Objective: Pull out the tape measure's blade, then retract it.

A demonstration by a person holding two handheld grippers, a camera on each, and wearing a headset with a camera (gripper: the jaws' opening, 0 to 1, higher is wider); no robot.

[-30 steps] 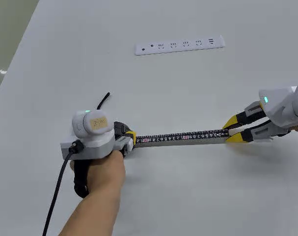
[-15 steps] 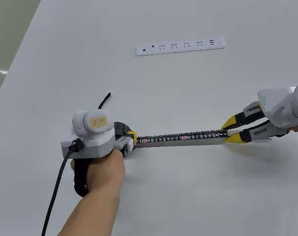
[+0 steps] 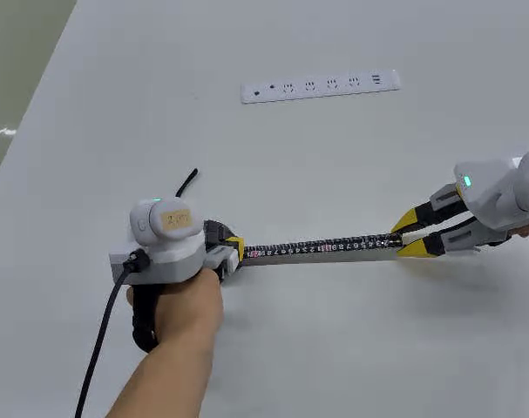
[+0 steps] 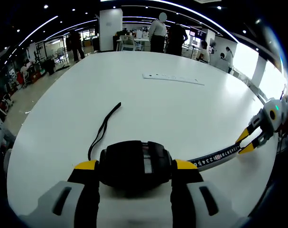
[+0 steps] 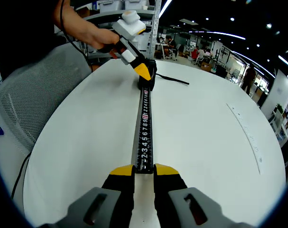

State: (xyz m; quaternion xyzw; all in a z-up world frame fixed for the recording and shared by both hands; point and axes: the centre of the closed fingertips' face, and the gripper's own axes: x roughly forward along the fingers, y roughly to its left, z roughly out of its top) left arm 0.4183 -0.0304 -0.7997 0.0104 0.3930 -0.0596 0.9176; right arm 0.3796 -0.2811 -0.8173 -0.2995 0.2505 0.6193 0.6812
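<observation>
The black tape measure case sits between the yellow-tipped jaws of my left gripper, which is shut on it; in the head view the case shows just past the gripper. Its black blade with white numerals runs right across the white table to my right gripper. In the right gripper view the blade stretches away from the gripper, whose jaws are shut on the blade's end. A black wrist strap trails from the case.
A white power strip lies at the far side of the white table. A black cable hangs from the left gripper. People and shelving stand beyond the table in the gripper views. The table's left edge borders a green floor.
The right gripper has shifted slightly left with the blade's end, so a little less blade is out. The left gripper and case have held still.
</observation>
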